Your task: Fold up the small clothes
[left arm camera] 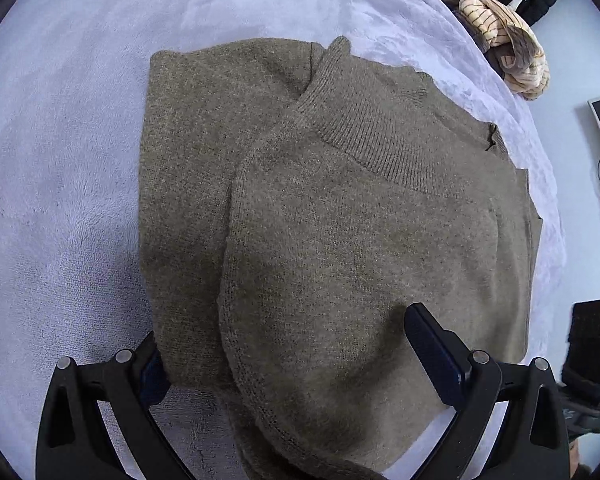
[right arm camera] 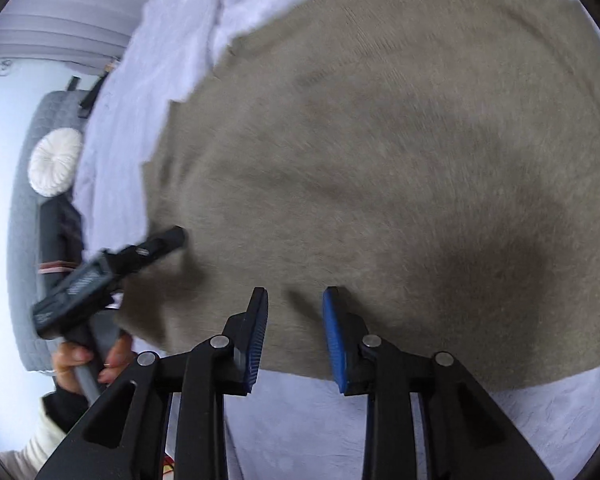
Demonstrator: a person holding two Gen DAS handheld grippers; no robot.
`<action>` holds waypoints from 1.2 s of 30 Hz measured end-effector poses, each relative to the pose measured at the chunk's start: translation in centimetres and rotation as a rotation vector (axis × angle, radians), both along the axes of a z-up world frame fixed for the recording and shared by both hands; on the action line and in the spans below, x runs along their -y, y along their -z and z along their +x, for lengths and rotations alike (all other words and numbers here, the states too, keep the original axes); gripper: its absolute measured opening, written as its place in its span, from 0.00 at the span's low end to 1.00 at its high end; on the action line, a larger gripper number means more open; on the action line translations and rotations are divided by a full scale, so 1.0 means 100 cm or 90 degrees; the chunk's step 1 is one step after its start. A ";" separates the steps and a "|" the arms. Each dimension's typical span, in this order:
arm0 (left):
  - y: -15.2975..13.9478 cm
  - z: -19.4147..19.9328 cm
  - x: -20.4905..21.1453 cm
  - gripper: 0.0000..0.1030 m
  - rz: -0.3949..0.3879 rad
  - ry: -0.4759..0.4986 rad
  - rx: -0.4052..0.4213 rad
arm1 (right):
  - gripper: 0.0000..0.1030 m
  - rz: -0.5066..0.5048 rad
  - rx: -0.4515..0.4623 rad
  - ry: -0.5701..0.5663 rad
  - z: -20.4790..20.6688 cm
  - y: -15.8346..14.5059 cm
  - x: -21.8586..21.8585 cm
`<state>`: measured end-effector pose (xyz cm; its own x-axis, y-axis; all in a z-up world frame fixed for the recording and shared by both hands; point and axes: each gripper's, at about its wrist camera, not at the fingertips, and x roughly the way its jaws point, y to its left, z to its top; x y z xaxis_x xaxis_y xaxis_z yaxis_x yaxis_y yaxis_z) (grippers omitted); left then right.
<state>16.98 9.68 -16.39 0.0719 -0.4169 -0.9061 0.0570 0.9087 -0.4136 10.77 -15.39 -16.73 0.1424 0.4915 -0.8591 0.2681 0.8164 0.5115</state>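
An olive-brown knit sweater [left arm camera: 340,208] lies partly folded on a pale lilac fleece blanket [left arm camera: 60,160], its ribbed collar up and a sleeve folded across it. My left gripper [left arm camera: 284,344] is open wide, its jaws on either side of the sweater's near edge; the left finger is partly hidden under the cloth. In the right wrist view the sweater [right arm camera: 400,140] fills most of the frame, blurred. My right gripper [right arm camera: 296,320] is open, its blue-padded fingertips over the sweater's near hem. The left gripper [right arm camera: 156,248] shows at the sweater's left edge, held by a hand.
A pile of striped and dark clothes [left arm camera: 508,40] lies at the blanket's far right edge. A dark device [left arm camera: 592,340] sits off the right side. A grey padded headboard with a round white cushion [right arm camera: 56,160] stands to the left.
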 end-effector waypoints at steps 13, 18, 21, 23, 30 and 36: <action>-0.002 0.003 0.015 0.87 0.058 -0.017 0.011 | 0.30 0.064 -0.010 0.038 -0.021 0.026 0.027; 0.001 0.006 0.018 0.87 0.067 -0.016 0.005 | 0.30 0.019 0.048 0.040 -0.027 0.003 0.038; 0.005 0.006 0.014 0.86 0.058 -0.029 0.001 | 0.30 -0.001 0.070 0.062 -0.024 -0.004 0.055; 0.001 0.002 0.012 0.64 0.056 -0.038 0.023 | 0.30 0.001 0.071 0.066 -0.022 0.000 0.060; -0.049 0.001 0.022 0.22 0.051 -0.007 0.113 | 0.30 0.012 0.061 0.046 -0.016 0.011 0.061; -0.116 0.000 0.083 0.22 0.002 0.060 0.213 | 0.31 0.068 0.070 0.072 -0.029 0.006 0.080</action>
<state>16.95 1.41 -4.83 0.3261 -0.4332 -0.8402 0.2727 0.8941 -0.3552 7.85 -23.38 -17.33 0.2917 0.5544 -0.7794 0.2923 0.7242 0.6246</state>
